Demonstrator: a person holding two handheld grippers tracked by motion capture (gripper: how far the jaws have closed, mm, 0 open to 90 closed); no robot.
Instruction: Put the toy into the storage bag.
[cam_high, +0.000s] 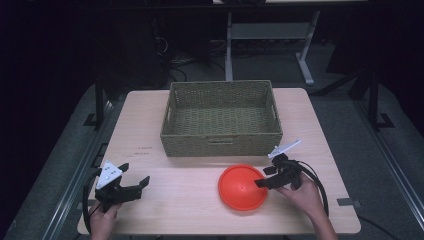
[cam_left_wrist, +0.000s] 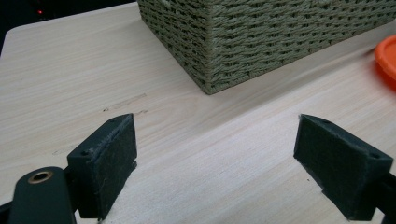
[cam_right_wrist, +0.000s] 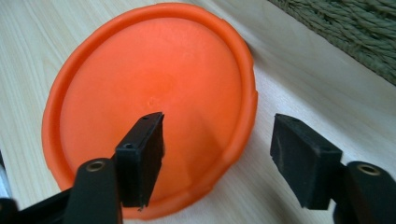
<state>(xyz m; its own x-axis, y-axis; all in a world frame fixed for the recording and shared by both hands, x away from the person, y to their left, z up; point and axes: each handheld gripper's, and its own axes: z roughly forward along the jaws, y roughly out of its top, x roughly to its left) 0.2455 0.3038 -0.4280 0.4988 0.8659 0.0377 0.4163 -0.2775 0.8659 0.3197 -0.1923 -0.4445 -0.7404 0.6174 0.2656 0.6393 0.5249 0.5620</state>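
An orange round plate (cam_high: 242, 187) lies flat on the wooden table in front of a woven basket (cam_high: 222, 119). My right gripper (cam_high: 266, 177) is open at the plate's right rim; in the right gripper view one jaw is over the orange plate (cam_right_wrist: 154, 93) and the other is outside its edge over bare wood. My left gripper (cam_high: 141, 186) rests open near the table's front left corner, with nothing between its jaws. In the left gripper view the basket corner (cam_left_wrist: 261, 37) stands ahead and a sliver of the plate (cam_left_wrist: 387, 58) is at the right edge.
The basket looks empty and sits mid-table toward the back. The light wooden table (cam_high: 170, 200) has bare surface between the two grippers. Dark floor, table legs and cables surround the table.
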